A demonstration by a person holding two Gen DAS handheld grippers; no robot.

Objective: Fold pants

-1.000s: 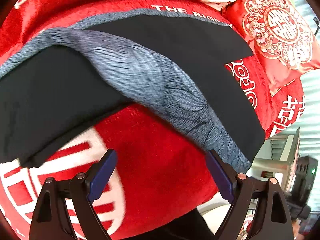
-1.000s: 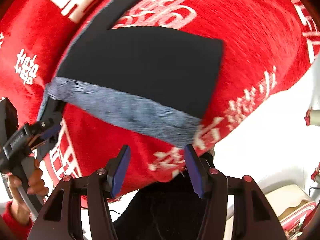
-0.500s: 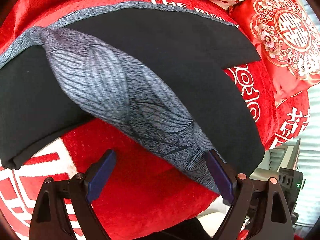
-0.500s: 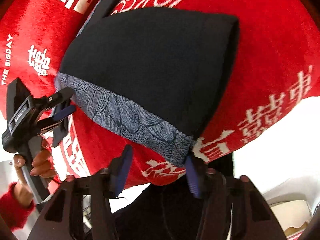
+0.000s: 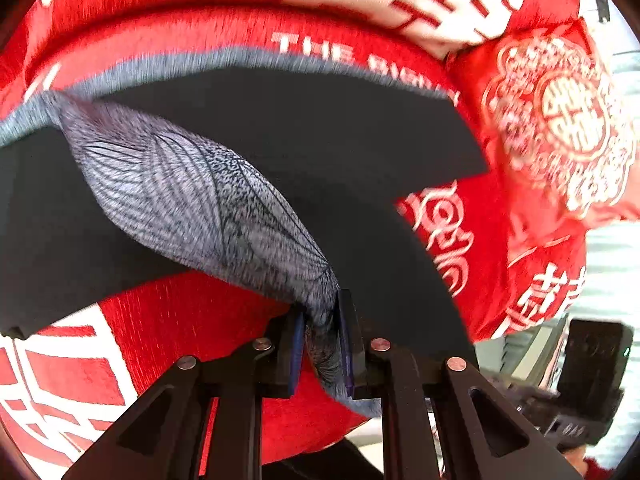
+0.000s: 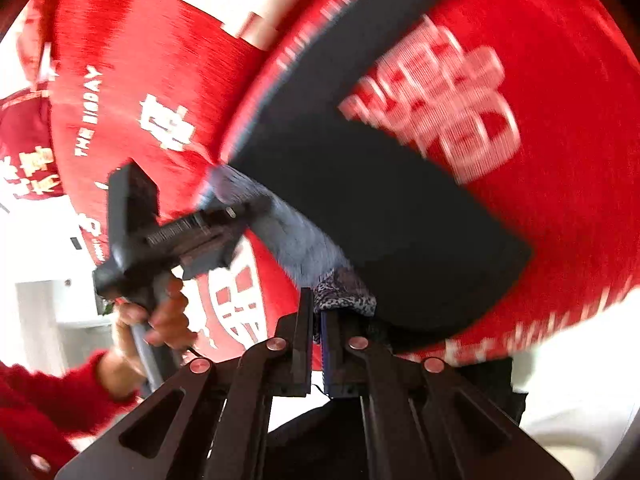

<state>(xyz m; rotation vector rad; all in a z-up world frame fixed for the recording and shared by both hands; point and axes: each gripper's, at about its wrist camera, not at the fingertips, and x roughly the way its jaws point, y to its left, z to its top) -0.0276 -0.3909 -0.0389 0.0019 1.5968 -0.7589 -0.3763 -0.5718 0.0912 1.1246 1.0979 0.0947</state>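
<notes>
Black pants with a grey leaf-patterned waistband lie on a red bedspread. My left gripper is shut on one end of the waistband near the bed's front edge. In the right wrist view the pants spread away from me, and my right gripper is shut on the other end of the waistband. The left gripper shows there at the left, held in a hand with a red sleeve.
A red embroidered pillow lies at the back right of the bed. Dark equipment stands off the bed's right edge. The bed edge runs just below both grippers, with pale floor beyond.
Both grippers were open near the waistband. They have moved in and shut on its two ends, and the waistband is bunched up between the jaws.
</notes>
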